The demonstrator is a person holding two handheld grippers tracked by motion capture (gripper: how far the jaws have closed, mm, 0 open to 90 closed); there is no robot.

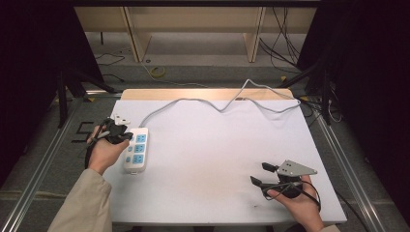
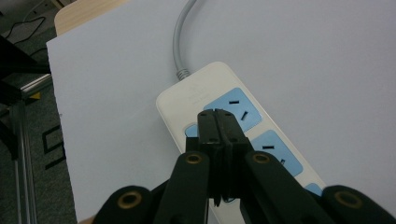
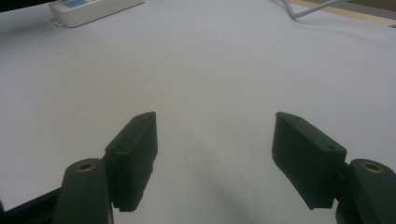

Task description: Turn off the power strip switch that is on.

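Smooth white plastic power strip (image 2: 243, 135) with blue sockets lies under the left gripper (image 2: 217, 122), jaws pressed together, empty; right gripper (image 3: 215, 140) gapes wide

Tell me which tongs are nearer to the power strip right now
Left. The left tongs, jaws shut, sit right over the power strip at its cable end. The right tongs are open over bare table near the front right, well away from it.
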